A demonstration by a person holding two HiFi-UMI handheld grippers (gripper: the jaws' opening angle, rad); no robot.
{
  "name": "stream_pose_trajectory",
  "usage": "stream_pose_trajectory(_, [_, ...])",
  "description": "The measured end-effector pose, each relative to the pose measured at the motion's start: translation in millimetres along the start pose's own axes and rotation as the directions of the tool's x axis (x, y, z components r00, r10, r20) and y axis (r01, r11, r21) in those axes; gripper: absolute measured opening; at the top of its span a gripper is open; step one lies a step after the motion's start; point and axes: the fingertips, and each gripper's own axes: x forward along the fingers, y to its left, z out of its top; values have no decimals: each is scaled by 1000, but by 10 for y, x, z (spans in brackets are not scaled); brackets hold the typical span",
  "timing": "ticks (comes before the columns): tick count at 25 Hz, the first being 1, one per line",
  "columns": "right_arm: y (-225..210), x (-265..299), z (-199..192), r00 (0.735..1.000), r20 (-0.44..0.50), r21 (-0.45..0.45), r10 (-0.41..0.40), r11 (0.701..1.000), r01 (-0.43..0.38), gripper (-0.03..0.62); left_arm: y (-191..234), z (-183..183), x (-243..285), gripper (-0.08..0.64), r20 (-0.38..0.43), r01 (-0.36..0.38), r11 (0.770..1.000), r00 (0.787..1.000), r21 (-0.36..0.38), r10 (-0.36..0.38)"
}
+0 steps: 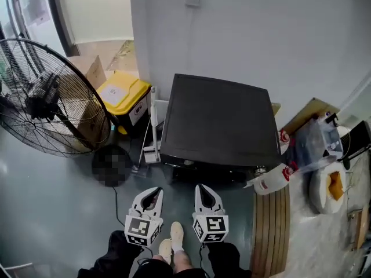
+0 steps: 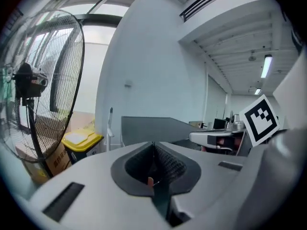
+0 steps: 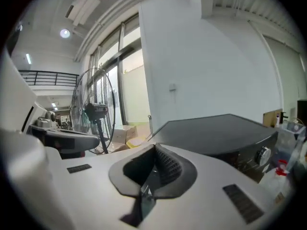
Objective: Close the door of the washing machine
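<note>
Nearest, the left gripper and the right gripper sit side by side, each with its jaws pressed together on nothing. Just beyond them stands the washing machine, its dark top backed against the white wall. I cannot see its door from above. A yellow bin and a big fan stand off on the left gripper's side.

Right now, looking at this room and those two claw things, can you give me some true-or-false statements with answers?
1. The left gripper and right gripper both have their jaws together, empty. True.
2. The fan stands on the right of the washing machine. False: it stands on its left.
3. The bin is topped in yellow. True.
4. A gripper rests on the washing machine's top. False: both hang in front, clear of it.
</note>
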Motion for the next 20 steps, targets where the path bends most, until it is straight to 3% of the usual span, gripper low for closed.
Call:
stream_pose_trajectory(10, [122,-1591,1154,981,183,-62,-67,995,80,15,-840,1036,-1060,28,146,71,993,986,98,-85])
stream_pose_trajectory(20, [-35,-2993,1385,962,241,-102,-129,982,157,15,-1697,1344,-1719,28,181,100,982,975,161,-129])
